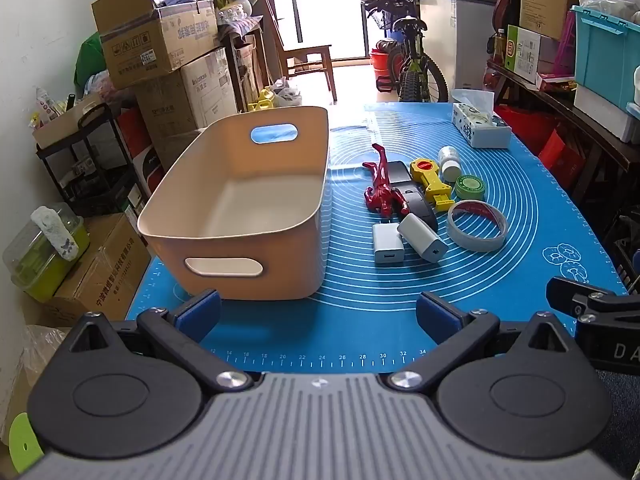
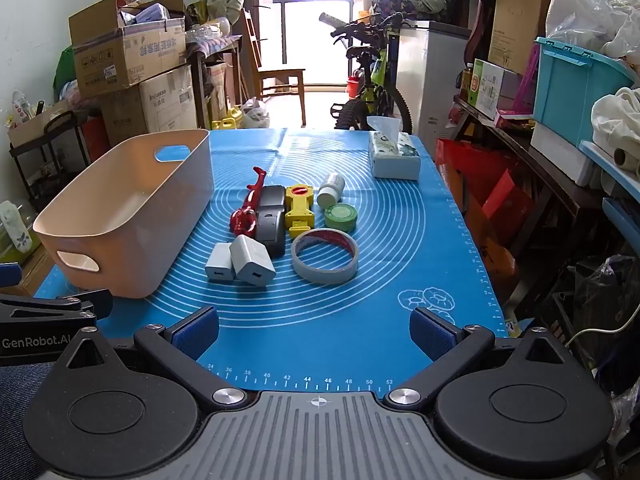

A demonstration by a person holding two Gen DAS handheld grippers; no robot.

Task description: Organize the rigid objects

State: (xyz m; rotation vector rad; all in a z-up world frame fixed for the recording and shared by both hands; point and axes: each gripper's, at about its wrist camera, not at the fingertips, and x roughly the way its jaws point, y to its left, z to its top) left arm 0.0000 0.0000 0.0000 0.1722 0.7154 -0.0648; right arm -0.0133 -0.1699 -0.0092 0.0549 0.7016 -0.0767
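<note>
Left wrist view first: the cream bin (image 1: pixel 240 208) sits on the left part of the blue mat (image 1: pixel 520 208), empty inside as far as the view shows, its near handle slot facing the camera. The left gripper (image 1: pixel 318 312) hangs low at the mat's near edge, its jaws spread wide with nothing between the blue pads.

To the right of the bin lies the cluster of rigid pieces, none yet in the bin. From the right wrist view, moving rightward: a red figurine (image 2: pixel 248 210) stretched out just beside the bin's long wall, a black device (image 2: pixel 271 220) touching it, two white chargers (image 2: pixel 240 264) side by side in front of those, a yellow tool (image 2: pixel 300 208), a grey tape roll (image 2: pixel 325 261) lying flat, a green round tin (image 2: pixel 341 216), and a small white bottle (image 2: pixel 331 190) on its side. A tissue box (image 2: pixel 394 156) stands apart at the far right of the mat.

The right gripper (image 2: pixel 314 334) also hovers at the near edge, jaws wide apart and empty.

By my reading the sorting has not begun; this is the approach before the first pick. The chargers lie nearest, so a sensible next move is to reach forward, straddle one across its narrow faces without nudging its neighbour, close, and carry it left over the bin's rim.
</note>
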